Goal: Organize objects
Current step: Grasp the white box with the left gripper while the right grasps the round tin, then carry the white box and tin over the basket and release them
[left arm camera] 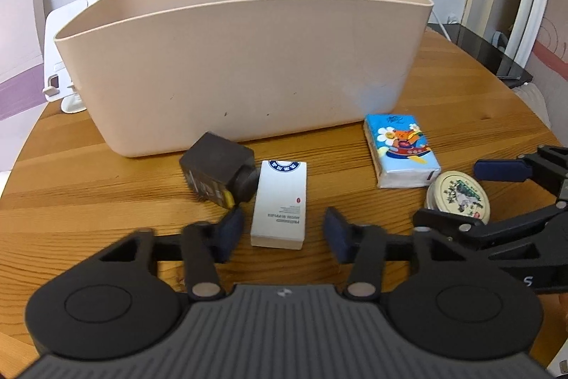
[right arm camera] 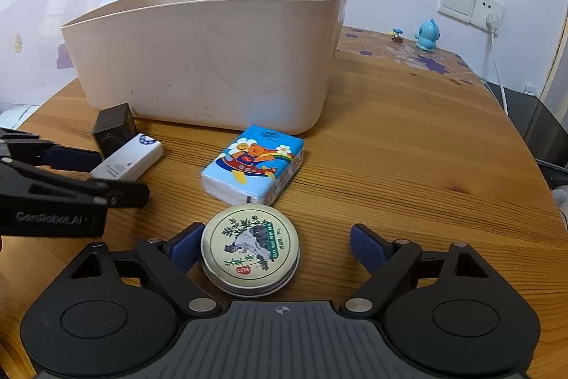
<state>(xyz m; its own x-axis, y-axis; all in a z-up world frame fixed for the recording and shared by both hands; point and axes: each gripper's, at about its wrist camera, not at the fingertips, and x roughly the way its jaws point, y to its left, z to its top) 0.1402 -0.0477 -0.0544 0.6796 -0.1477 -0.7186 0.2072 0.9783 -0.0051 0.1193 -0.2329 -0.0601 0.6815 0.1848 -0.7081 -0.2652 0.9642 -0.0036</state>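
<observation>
while the beige bin [left arm camera: 241,66] waits behind the row, the tissue pack [left arm camera: 401,151] lies untouched; the left gripper [left arm camera: 282,233] straddles the white box [left arm camera: 280,201], the right gripper [right arm camera: 273,247] the tin [right arm camera: 250,251], both wide, ready for loading.

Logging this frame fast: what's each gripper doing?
Left gripper: open around the white box.
Right gripper: open around the round tin.

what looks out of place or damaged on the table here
Nothing is spilled or broken. The beige bin has a few scuffs and dark specks on its front wall, and the white box leans against the dark cube.
</observation>
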